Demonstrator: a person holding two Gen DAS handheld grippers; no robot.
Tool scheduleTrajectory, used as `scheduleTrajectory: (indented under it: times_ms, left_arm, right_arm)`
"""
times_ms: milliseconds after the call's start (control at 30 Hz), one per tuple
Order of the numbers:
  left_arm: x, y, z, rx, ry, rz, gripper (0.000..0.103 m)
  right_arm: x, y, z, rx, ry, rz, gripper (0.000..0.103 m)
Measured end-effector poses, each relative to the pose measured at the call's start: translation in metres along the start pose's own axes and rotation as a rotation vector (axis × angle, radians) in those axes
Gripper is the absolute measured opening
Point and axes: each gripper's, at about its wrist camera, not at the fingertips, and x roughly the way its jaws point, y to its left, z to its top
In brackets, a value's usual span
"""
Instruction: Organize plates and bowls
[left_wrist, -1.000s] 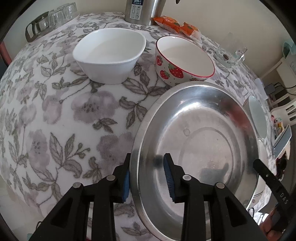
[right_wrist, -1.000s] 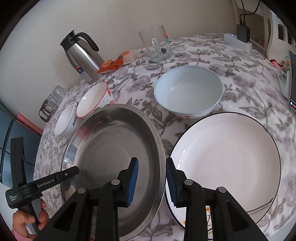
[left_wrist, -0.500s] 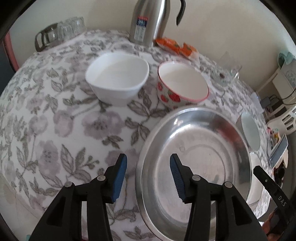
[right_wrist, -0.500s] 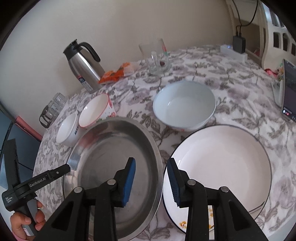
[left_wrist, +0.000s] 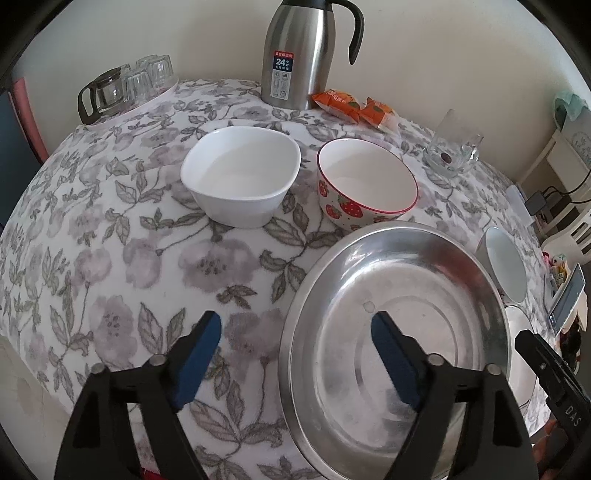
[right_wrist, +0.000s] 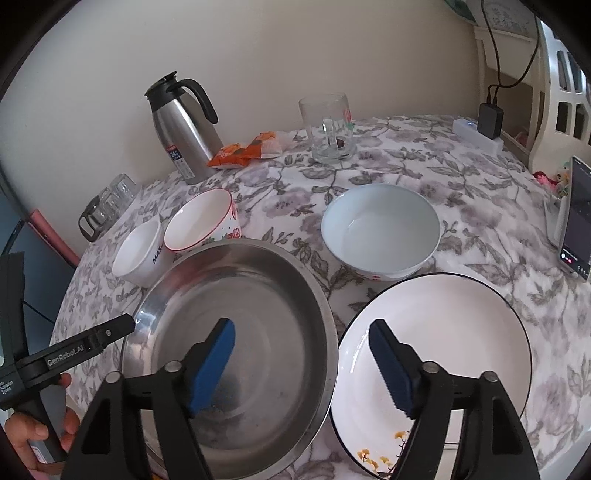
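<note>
Steel basin (left_wrist: 399, 332) at lower right of the left wrist view, flat on floral tablecloth (left_wrist: 147, 258), touching strawberry bowl (left_wrist: 365, 184) above it. White square bowl (left_wrist: 242, 175) upper centre. Left gripper (left_wrist: 295, 354) straddling basin's near rim, jaws just opened wide, gripping nothing. Right gripper (right_wrist: 303, 360) likewise just spread wide, empty, over the gap between basin and black-rimmed plate (right_wrist: 443, 350).

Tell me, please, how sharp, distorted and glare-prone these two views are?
Left wrist view: sharp; the fisheye bulges the floral table into a dome, corners black; soft glare smears the steel basin. Right wrist view: equally sharp; the wall corner bends at the edge; the basin reflects dully, and the black-rimmed plate looks evenly lit.
</note>
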Motion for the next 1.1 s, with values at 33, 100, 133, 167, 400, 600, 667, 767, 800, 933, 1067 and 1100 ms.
scheduleTrajectory:
  times_ms: [33, 100, 133, 167, 400, 600, 667, 767, 800, 933, 1067, 1100]
  left_arm:
    - [0.000, 0.000, 0.000, 0.001, -0.001, 0.002, 0.086]
    - [0.000, -0.001, -0.001, 0.003, -0.004, 0.006, 0.093]
    - [0.000, -0.001, -0.001, 0.002, -0.007, 0.006, 0.095]
    - [-0.001, 0.000, 0.000, 0.001, -0.010, 0.006, 0.095]
    - [-0.005, 0.001, 0.001, -0.010, -0.035, 0.001, 0.096]
    - [-0.017, -0.001, 0.001, -0.010, -0.106, -0.016, 0.103]
    - [-0.023, -0.004, 0.001, -0.003, -0.138, -0.027, 0.103]
    - [-0.031, -0.010, 0.001, 0.020, -0.189, -0.029, 0.103]
    - [-0.034, -0.012, 0.001, 0.032, -0.206, -0.030, 0.103]
    - [-0.039, -0.017, 0.000, 0.038, -0.205, -0.094, 0.103]
    - [-0.046, -0.023, 0.000, 0.036, -0.221, -0.121, 0.103]
    - [-0.050, -0.026, 0.000, 0.040, -0.234, -0.125, 0.103]
  right_arm:
    - [0.000, 0.000, 0.000, 0.001, 0.001, 0.000, 0.083]
    - [0.001, -0.001, 0.000, 0.002, 0.004, 0.002, 0.088]
    - [0.002, -0.001, 0.000, 0.001, 0.006, 0.004, 0.091]
    - [0.002, 0.000, -0.001, -0.001, 0.007, 0.004, 0.096]
    - [0.000, 0.002, -0.002, -0.018, -0.002, 0.005, 0.103]
    - [-0.007, -0.005, -0.002, 0.027, -0.044, 0.005, 0.103]
    - [-0.011, -0.009, -0.001, 0.048, -0.062, 0.001, 0.103]
    - [-0.018, -0.016, -0.001, 0.081, -0.090, -0.004, 0.103]
    - [-0.020, -0.018, -0.001, 0.091, -0.097, -0.009, 0.103]
    - [-0.026, -0.023, -0.001, 0.112, -0.103, -0.022, 0.103]
    - [-0.044, -0.031, 0.001, 0.139, -0.171, -0.014, 0.103]
    - [-0.049, -0.034, 0.002, 0.146, -0.188, -0.015, 0.103]
